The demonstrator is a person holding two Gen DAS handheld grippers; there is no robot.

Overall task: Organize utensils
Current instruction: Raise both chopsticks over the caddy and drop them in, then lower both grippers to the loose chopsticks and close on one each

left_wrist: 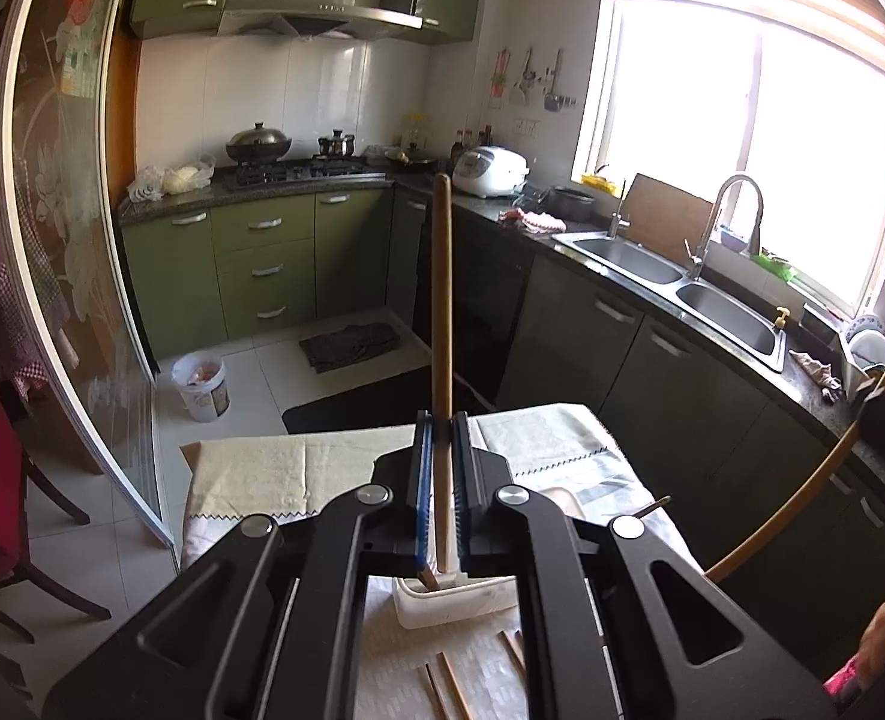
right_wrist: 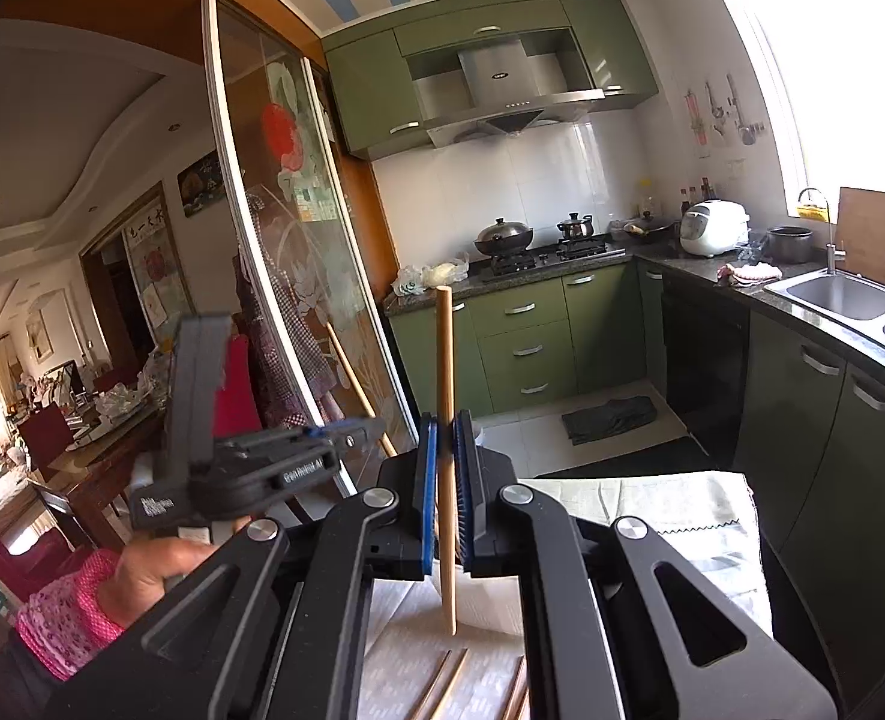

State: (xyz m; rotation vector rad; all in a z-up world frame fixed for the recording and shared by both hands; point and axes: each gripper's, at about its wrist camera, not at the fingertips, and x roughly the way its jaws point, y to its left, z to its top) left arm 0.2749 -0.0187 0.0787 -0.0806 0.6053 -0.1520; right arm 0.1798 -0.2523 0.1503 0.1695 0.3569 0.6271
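Risk: slip/tilt | L gripper [left_wrist: 442, 468] clamped on upright tan wooden chopstick [left_wrist: 441, 324], tip over white plastic holder [left_wrist: 460, 603] at 6 o'clock | R gripper [right_wrist: 447, 468] pinching 2nd wooden chopstick [right_wrist: 446, 420] mid-shaft | thin round sticks may pivot, miss holder, drop onto pale tablecloth [left_wrist: 250, 474].

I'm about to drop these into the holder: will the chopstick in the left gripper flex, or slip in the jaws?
The chopstick looks like a straight wooden stick, so probably stiff and light. The left gripper pinches it low, most of its length standing free, so it may pivot if bumped. Being round and smooth, it would likely roll if dropped on the table.
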